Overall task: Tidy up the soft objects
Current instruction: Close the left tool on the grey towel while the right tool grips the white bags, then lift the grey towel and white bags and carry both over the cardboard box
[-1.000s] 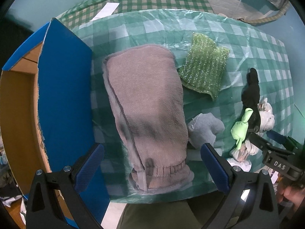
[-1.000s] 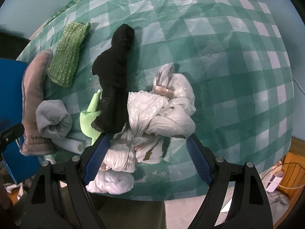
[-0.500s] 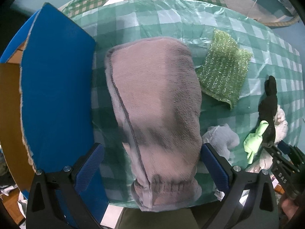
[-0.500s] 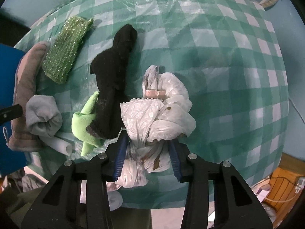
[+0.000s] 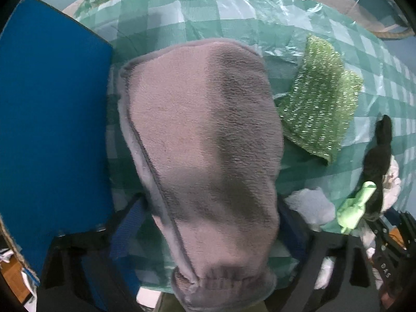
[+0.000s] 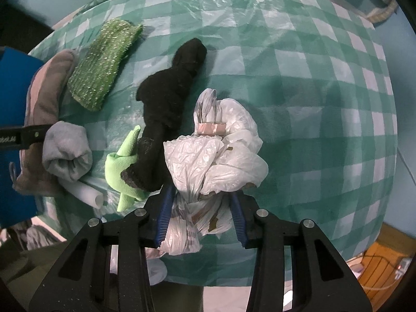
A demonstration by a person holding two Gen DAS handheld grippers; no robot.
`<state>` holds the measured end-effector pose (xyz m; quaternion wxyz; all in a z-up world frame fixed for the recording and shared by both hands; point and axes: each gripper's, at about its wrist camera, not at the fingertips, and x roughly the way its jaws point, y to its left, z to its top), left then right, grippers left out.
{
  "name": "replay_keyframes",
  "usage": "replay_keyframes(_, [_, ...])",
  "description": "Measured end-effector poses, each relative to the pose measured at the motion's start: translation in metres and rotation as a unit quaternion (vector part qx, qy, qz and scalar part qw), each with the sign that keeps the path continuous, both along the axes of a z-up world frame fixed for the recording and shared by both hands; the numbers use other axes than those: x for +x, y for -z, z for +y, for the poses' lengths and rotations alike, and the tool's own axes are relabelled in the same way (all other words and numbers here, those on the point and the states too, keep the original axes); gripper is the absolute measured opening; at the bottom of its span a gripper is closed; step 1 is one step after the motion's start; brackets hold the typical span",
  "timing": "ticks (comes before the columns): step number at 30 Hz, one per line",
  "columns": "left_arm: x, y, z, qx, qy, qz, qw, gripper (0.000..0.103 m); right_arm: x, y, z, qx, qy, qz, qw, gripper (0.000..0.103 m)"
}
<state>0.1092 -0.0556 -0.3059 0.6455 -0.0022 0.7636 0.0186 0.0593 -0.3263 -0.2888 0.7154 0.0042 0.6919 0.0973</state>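
A grey-pink fleece mitt (image 5: 202,143) lies lengthwise on the green checked table (image 6: 299,78) and fills the left wrist view. My left gripper (image 5: 208,223) straddles its cuff end, jaws closing; a thin gap still shows beside the left pad (image 5: 127,228). My right gripper (image 6: 200,215) is shut on a crumpled white plastic bag bundle (image 6: 215,156). Against the bundle's left side lies a black sock (image 6: 169,96), with a light green cloth (image 6: 122,166) under its end. A rolled grey sock (image 6: 67,153) and a sparkly green cloth (image 6: 104,62) lie further left.
A blue cardboard box flap (image 5: 52,130) stands along the mitt's left side, close to my left finger. A white tube (image 6: 88,195) lies at the table's near edge below the grey sock. The table's right half is bare checked cloth under clear plastic.
My left gripper has sunk onto the fleece mitt and its jaws have begun to narrow around it. My right gripper went from wide open to shut on the white bag bundle.
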Motion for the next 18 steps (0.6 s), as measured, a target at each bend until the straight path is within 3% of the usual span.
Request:
replay_keyframes(3, [-0.002, -0.004, 0.003, -0.009, 0.005, -0.012, 0.9999, 0.079, 0.002, -0.005, -0.001, -0.003, 0.000, -0.005, 1.000, 0.040])
replay_keyframes(11, [-0.011, -0.026, -0.006, -0.011, 0.057, -0.052, 0.9970, 0.037, 0.004, -0.020, 0.005, -0.022, -0.007, -0.008, 1.000, 0.040])
replay_keyframes(18, [-0.015, -0.050, -0.006, -0.029, 0.084, -0.072, 0.9934, 0.029, 0.010, -0.046, 0.017, -0.032, -0.012, -0.024, 0.999, 0.040])
